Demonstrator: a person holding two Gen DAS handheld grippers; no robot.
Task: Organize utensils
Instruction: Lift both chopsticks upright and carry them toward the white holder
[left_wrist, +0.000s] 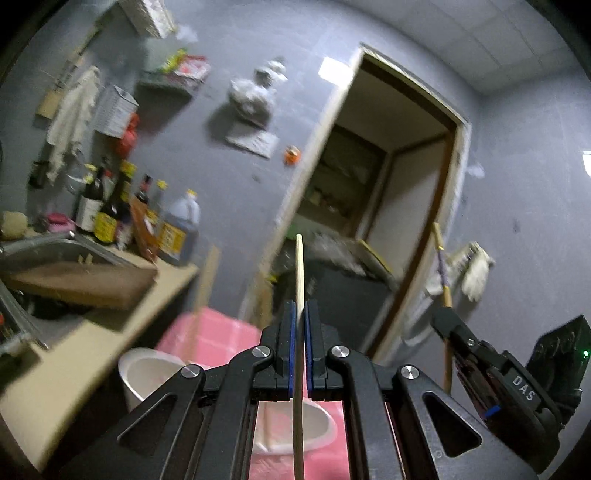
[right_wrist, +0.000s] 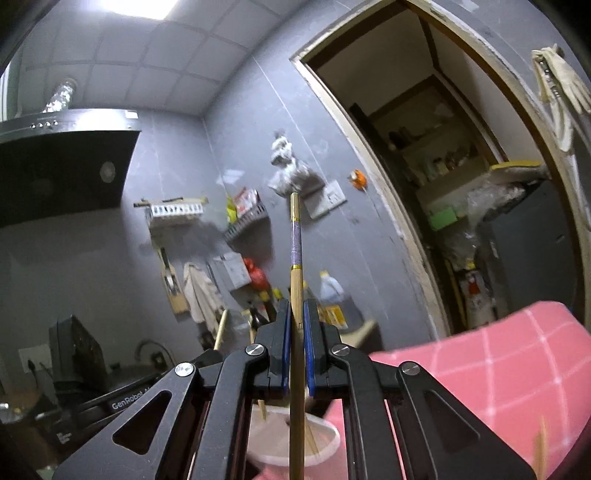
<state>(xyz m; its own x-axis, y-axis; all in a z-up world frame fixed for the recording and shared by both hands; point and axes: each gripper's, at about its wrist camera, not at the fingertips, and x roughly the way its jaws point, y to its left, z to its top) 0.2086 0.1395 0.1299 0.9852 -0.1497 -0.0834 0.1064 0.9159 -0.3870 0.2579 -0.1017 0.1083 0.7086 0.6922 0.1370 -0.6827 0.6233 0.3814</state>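
Above the white bowl (left_wrist: 147, 373) on pink cloth (left_wrist: 221, 332), my left gripper (left_wrist: 300, 310) clamps a plain chopstick (left_wrist: 300, 266), right gripper (right_wrist: 295, 310) clamps a purple-banded chopstick (right_wrist: 295, 243).

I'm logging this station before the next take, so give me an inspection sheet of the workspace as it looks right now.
Surface: pink checked cloth below both grippers; wooden counter to one side.
Job's things: plain chopstick in the left gripper; purple-banded chopstick in the right gripper; white bowl on the cloth, with sticks in it in the right wrist view.
Clutter: sauce bottles and a cardboard box on the counter.
Grippers: both shut on their chopsticks, pointing roughly level.
Cables: nothing seen.
Surroundings: grey wall, open doorway, range hood.
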